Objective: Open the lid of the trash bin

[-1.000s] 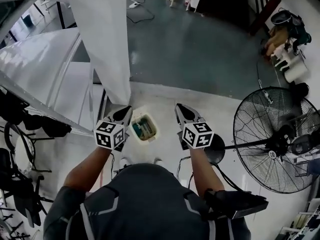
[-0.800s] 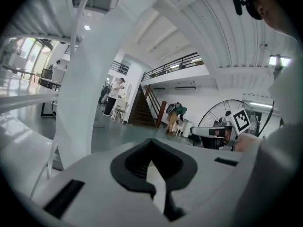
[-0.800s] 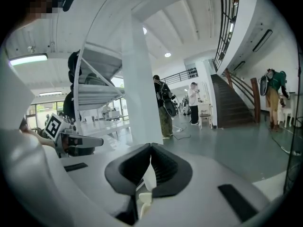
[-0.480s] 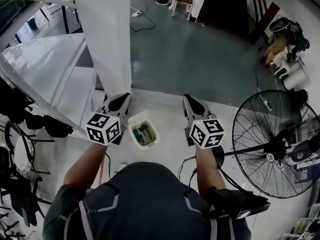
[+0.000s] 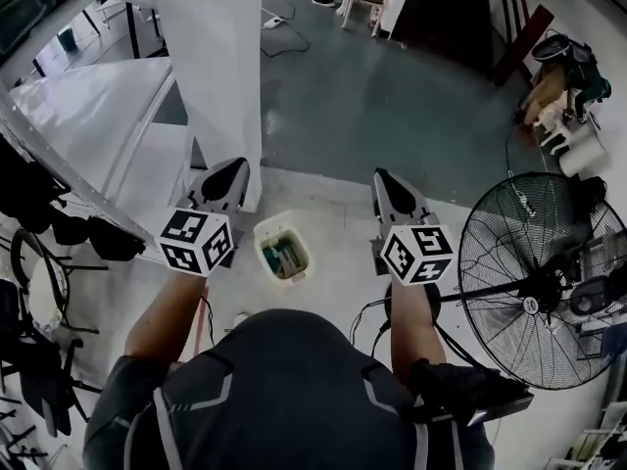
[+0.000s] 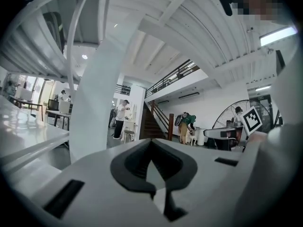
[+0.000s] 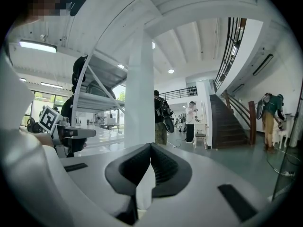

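Grippers: left gripper (image 5: 224, 180) and right gripper (image 5: 391, 193) are both clenched on nothing and held high.
Trash bin (image 5: 281, 251): on the floor well below, between them, its insides showing.
Risk: clenched tips could topple it.
Views: only the head view shows the bin; the gripper views show the pillar (image 6: 94, 108).

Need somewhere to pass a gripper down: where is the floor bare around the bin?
Bare: pale floor between the bin and the right gripper, and the grey floor beyond it. Crowded: column and table left of the bin, fan at right.
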The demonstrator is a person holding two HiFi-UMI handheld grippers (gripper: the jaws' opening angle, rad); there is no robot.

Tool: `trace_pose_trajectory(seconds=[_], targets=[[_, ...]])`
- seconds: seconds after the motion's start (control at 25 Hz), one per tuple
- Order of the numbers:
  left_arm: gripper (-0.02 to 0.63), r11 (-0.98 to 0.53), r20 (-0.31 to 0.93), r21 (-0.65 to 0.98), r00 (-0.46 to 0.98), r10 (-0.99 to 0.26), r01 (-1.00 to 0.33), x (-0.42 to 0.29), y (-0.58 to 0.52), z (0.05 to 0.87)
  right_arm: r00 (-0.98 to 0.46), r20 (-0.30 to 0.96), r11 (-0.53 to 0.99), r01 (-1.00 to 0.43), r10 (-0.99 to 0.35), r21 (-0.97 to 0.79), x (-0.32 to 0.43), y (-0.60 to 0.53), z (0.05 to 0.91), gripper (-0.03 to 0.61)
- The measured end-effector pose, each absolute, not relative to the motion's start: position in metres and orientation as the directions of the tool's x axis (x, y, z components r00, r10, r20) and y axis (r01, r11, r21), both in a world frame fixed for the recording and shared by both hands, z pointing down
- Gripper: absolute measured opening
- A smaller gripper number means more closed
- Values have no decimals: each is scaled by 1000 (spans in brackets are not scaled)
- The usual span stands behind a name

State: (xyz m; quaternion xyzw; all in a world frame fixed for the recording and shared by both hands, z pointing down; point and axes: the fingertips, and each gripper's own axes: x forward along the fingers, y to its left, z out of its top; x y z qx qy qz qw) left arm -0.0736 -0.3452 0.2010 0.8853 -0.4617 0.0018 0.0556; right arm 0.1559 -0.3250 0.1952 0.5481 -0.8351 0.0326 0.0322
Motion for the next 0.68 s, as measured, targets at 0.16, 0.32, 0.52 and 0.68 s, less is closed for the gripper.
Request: trace_pose_trajectory(seconds=[0.16, 0.32, 0.52, 0.68], targets=[[8, -545, 34, 91, 550, -835, -833, -81, -345, 195, -399, 76, 400, -917, -914, -5, 154, -323, 188, 26], [8, -554, 30, 98, 558, -829, -827, -80, -342, 193, -398, 76, 399, -917, -914, -2, 153, -324, 188, 26], [8, -551, 5, 103, 555, -832, -828, -78, -336, 180, -397, 69, 397, -918, -915, -14, 154, -322, 187, 26], [8, -548, 10, 103, 552, -834, -830, -83, -336, 180, -403, 68, 403, -915, -913, -15, 149, -321, 188, 26]])
